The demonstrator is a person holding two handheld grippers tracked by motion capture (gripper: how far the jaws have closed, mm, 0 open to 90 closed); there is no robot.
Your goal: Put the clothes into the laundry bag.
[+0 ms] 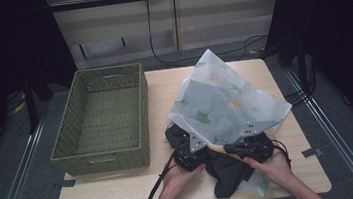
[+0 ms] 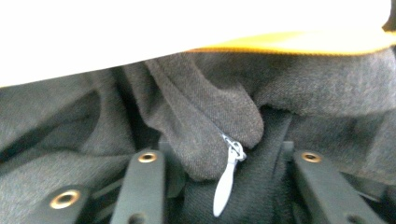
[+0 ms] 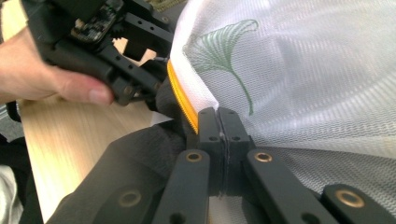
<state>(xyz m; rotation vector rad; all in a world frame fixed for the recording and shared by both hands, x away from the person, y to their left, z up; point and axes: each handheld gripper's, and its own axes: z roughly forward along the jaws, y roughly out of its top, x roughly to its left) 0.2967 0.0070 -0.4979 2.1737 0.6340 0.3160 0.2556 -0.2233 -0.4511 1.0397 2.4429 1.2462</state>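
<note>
A white mesh bag point(image 1: 220, 104) printed with green leaves lies on the table's right half, its mouth edged with a yellow trim point(image 3: 180, 100). A dark grey garment point(image 1: 228, 171) sticks out from under it toward the front edge. My left gripper point(image 1: 193, 148) is at the bag's mouth. In the left gripper view its jaws stand apart around a bunched fold of the garment point(image 2: 210, 107) that fills the gap, with a white zipper pull point(image 2: 226, 179) hanging there. My right gripper point(image 3: 218, 126) is shut on the bag's trimmed edge and holds it up.
A green wicker basket point(image 1: 101, 161) stands on the left half of the wooden table point(image 1: 124, 191). Cables run across the floor behind the table. Bare tabletop shows in front of the basket.
</note>
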